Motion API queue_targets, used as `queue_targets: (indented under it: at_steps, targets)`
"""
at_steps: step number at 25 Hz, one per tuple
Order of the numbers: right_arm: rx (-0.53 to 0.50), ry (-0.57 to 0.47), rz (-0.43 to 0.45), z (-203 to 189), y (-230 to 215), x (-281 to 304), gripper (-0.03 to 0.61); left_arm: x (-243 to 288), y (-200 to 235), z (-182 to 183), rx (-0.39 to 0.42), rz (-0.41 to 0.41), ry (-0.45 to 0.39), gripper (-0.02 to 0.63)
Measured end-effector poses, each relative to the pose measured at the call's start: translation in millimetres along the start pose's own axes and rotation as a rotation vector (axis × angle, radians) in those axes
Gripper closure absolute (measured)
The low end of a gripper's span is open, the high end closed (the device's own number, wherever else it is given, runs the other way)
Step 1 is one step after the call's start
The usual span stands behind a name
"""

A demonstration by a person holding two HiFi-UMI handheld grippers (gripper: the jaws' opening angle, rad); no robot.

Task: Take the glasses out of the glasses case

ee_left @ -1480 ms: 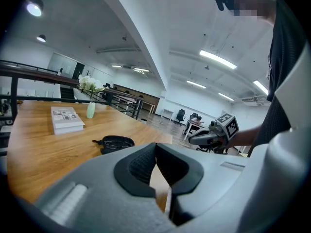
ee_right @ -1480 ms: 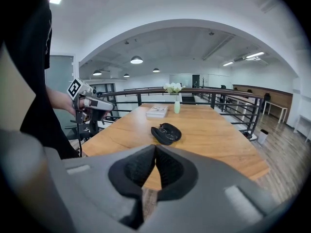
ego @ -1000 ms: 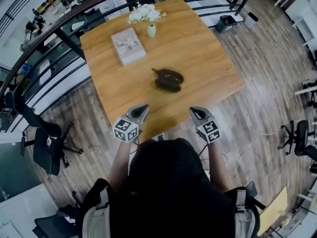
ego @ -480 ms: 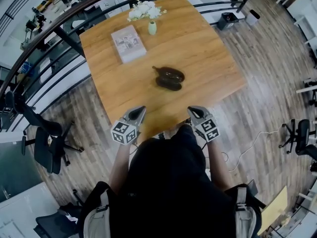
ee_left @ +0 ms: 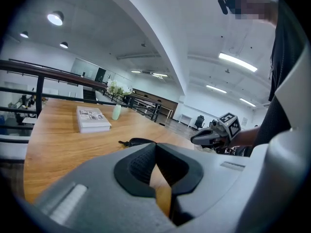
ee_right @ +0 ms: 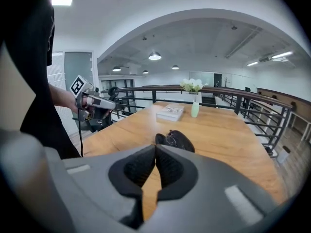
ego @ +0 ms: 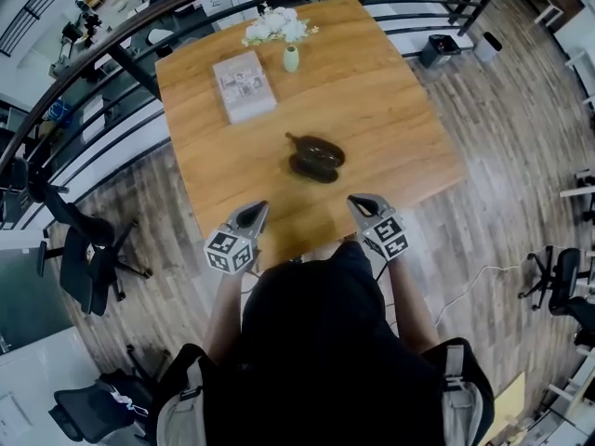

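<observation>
The dark glasses case (ego: 315,156) lies open at the middle of the wooden table (ego: 390,91). In the right gripper view the case (ee_right: 176,140) has glasses lying inside it. My left gripper (ego: 255,214) hovers at the table's near edge, left of the case and short of it, jaws shut and empty. My right gripper (ego: 361,204) hovers at the near edge to the right, also shut on nothing. The left gripper view has the case (ee_left: 138,141) ahead beyond its closed jaws (ee_left: 155,153). The right gripper's jaws (ee_right: 156,155) point straight at the case.
A white book (ego: 244,85) lies at the table's far left. A pale green vase with white flowers (ego: 290,57) stands at the far edge. A dark railing (ego: 112,54) runs behind the table. Office chairs (ego: 88,258) stand on the wood floor to the left.
Both grippers stay shut near the table's front edge and have drawn slightly closer together. The head view has shifted a little; the case has not moved.
</observation>
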State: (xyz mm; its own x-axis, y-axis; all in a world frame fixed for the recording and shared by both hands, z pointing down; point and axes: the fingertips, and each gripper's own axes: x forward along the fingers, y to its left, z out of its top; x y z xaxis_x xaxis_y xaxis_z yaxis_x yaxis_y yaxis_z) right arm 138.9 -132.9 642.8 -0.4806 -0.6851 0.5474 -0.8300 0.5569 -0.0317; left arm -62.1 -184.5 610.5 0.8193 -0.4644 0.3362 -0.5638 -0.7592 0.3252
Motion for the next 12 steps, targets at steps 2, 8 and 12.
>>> queue_targets:
  at_steps: [2,8,12]
  targets:
    - [-0.026,0.011,0.018,2.3,-10.2,2.3,0.575,10.3,-0.5,3.5,-0.008,0.012,-0.005,0.603]
    - [-0.066,0.046,0.062,2.9,-41.3,8.2,0.575,39.2,-9.4,14.0,-0.024,0.02,-0.018,0.603]
    - [-0.077,0.051,0.083,7.6,-56.7,19.1,0.575,49.1,-5.2,17.1,-0.039,0.038,-0.017,0.603]
